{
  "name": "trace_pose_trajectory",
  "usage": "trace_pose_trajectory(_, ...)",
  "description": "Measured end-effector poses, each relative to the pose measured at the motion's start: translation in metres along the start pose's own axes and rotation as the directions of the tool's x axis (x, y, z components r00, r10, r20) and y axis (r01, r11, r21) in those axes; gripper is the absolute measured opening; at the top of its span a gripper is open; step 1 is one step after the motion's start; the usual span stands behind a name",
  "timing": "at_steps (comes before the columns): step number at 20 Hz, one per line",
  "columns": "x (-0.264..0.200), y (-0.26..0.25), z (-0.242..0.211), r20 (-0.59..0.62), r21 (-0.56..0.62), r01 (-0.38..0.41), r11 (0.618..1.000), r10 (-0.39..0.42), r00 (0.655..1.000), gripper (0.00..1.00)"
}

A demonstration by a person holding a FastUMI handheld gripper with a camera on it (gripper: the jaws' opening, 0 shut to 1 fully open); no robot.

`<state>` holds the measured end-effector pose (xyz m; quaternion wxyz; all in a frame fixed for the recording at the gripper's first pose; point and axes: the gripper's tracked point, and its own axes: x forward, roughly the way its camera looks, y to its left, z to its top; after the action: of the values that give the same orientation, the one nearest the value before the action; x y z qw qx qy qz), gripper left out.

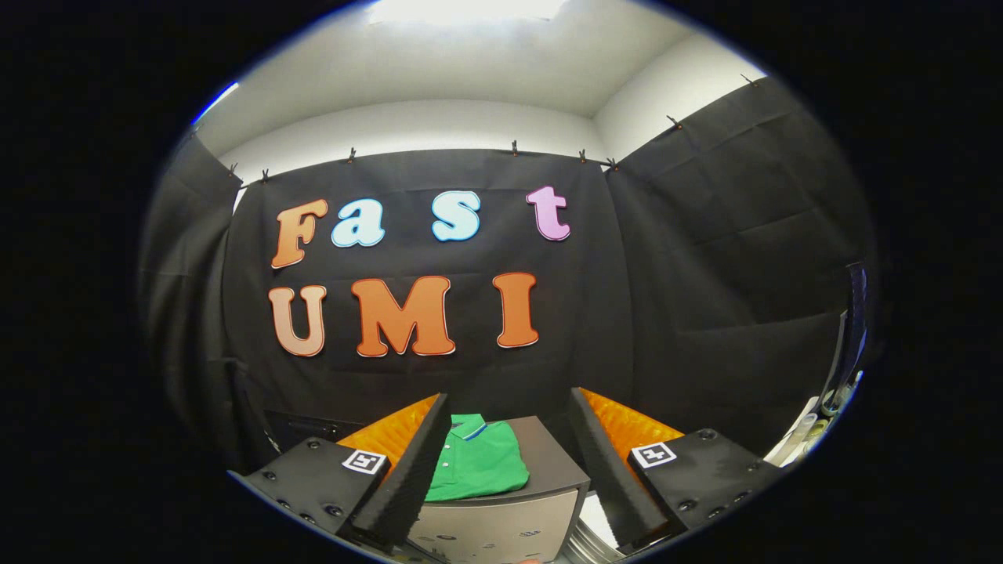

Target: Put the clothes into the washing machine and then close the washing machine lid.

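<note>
Fingers (407, 462) of the gripper (505, 470) were held wide and empty, aimed at the folded green shirt (478, 466) laid beyond them on the washer (548, 462), seemingly readied for a grasp.

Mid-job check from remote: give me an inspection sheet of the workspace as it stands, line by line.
Surface: dark flat top of a grey unit, just ahead of the fingers; whether it is the washing machine cannot be told.
Job's things: folded green polo shirt lies on that top, not yet picked up.
Clutter: pale items low at the booth's right side, too small to identify.
Gripper: gripper open, fingers apart, holding nothing; the shirt lies between and beyond them.
Cables: nothing seen.
Surroundings: black cloth wall clipped along its top, white ceiling above.
</note>
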<state>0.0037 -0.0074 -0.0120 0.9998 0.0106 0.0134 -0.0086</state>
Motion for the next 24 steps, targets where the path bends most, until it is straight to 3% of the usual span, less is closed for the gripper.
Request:
trace_pose_trajectory(19,-0.005,0.011,0.013,0.014,0.041,-0.007,0.999,0.006,1.000,0.98)
trace_pose_trajectory(24,0.002,0.032,0.021,0.005,0.013,-0.047,0.999,0.047,0.999,0.97)
